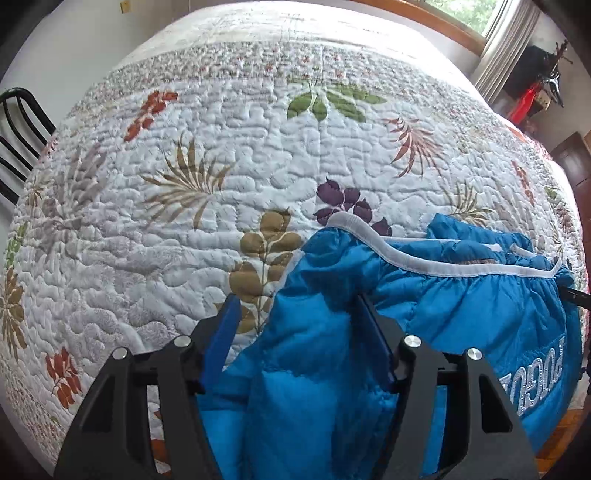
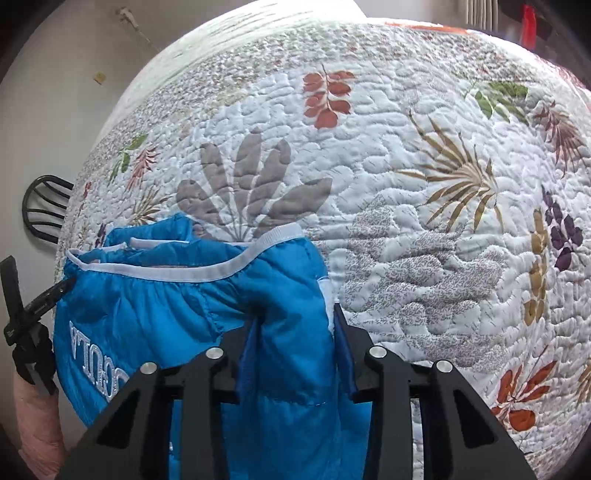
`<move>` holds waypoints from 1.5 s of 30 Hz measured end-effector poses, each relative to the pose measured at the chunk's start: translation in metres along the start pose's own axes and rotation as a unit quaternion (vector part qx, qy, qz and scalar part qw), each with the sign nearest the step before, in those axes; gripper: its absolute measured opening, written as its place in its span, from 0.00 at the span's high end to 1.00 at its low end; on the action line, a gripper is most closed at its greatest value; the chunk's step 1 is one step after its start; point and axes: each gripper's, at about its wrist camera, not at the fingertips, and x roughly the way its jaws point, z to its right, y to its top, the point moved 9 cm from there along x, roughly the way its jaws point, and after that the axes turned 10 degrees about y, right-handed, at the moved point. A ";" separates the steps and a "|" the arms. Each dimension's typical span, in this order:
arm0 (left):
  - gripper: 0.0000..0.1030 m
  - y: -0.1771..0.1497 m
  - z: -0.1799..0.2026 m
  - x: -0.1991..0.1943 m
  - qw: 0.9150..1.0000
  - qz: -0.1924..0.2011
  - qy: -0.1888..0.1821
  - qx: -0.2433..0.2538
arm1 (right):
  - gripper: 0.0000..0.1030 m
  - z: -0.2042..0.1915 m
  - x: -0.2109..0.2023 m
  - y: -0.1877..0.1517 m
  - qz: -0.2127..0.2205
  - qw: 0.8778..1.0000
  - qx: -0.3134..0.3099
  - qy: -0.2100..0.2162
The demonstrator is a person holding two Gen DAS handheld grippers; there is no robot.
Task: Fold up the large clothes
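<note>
Left tongs (image 1: 299,299) slack: outer finger (image 1: 225,332) standing clear of the cloth near its tip with quilt showing in the gap, inner finger touching the fabric, so cloth between the jaws but not pinched. Right tongs (image 2: 295,317) clenched on a thick fold of the blue jacket (image 1: 424,306), fabric filling the whole gap and creased at the fingertips.

Jacket stretched between the 2 tongs, bunched and puffy, its white elastic band (image 1: 406,254) running as the far edge just ahead of both sets of fingertips. Near part dropping below the tongs and out of view in both cameras.

Beyond the fingertips, wide bare stretch of leaf-printed quilt (image 1: 184,147), flat and uncluttered right out to its far edge. Ahead and outward of the left tongs, quilt rounding off toward a black chair (image 1: 18,129) beside a pale wall. Far ahead and toward the right tongs, a window (image 1: 472,14) with a wooden frame, and dark and red items past the quilt's edge, too small to name.

Embroidered white lettering (image 1: 532,373) on the jacket only partly readable, cut by folds. Sleeves and collar not distinguishable in the bunching. A hand (image 2: 33,424) at the left rim of the right camera, mostly cut off. Bed frame and floor nearly all hidden; only a sliver of orange-brown under the jacket's lower edge.
</note>
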 end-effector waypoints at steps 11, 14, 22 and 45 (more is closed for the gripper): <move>0.37 -0.005 -0.024 -0.021 0.998 0.011 -0.023 -0.055 | 0.55 -0.001 -0.037 -0.012 0.038 0.999 -0.004 0.008; 0.37 -0.020 -0.045 -0.061 0.995 0.042 -0.019 -0.084 | 0.55 -0.011 -0.067 -0.030 0.048 0.998 -0.035 -0.008; 0.34 -0.117 -0.070 -0.125 0.987 0.034 0.032 -0.154 | 0.67 -0.068 -0.113 -0.110 0.025 0.990 -0.135 -0.015; 0.25 -0.189 -0.036 -0.074 0.952 -0.015 -0.055 -0.301 | 0.78 -0.052 -0.020 -0.185 -0.079 0.989 -0.123 -0.034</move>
